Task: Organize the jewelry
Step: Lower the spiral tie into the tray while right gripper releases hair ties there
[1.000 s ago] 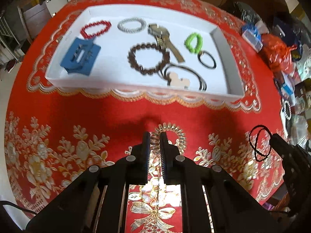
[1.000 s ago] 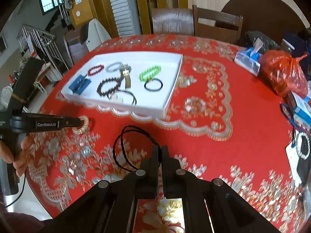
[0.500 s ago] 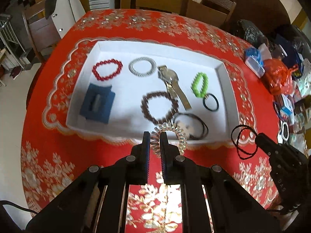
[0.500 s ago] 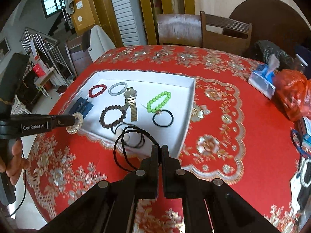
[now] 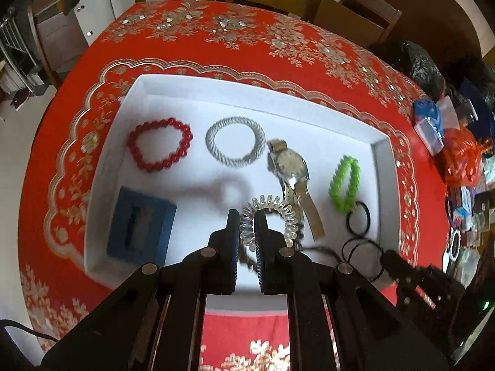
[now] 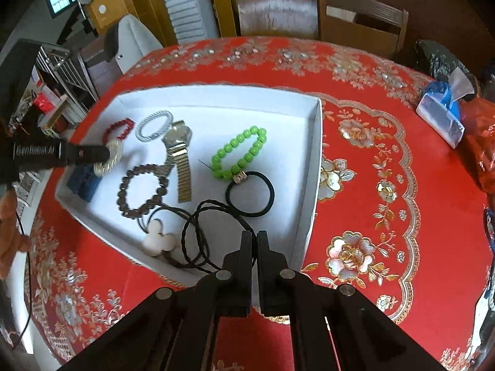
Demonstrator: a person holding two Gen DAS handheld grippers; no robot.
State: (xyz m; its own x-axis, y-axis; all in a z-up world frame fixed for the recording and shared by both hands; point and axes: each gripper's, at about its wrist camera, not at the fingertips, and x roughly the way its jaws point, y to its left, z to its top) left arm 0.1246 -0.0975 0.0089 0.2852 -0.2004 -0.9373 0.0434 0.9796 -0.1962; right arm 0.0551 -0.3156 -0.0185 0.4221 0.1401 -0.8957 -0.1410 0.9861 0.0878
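Both grippers moved over white tray (image 5: 383,167) | left gripper (image 5: 247,219) pinches coil bracelet (image 5: 275,208) | right gripper (image 6: 253,241) pinches black cord (image 6: 198,232)

Daylight lit the scene brightly and evenly. Ahead of my left gripper (image 5: 247,216) its soft grey shadow (image 5: 216,190) fell across the white tray (image 5: 383,167), whose floor looked nearly blown out. My right gripper (image 6: 253,238) and its cord (image 6: 198,232) were sharp; the other gripper to its left was motion-blurred. Both fisheye views bent hard outward, with black corners.
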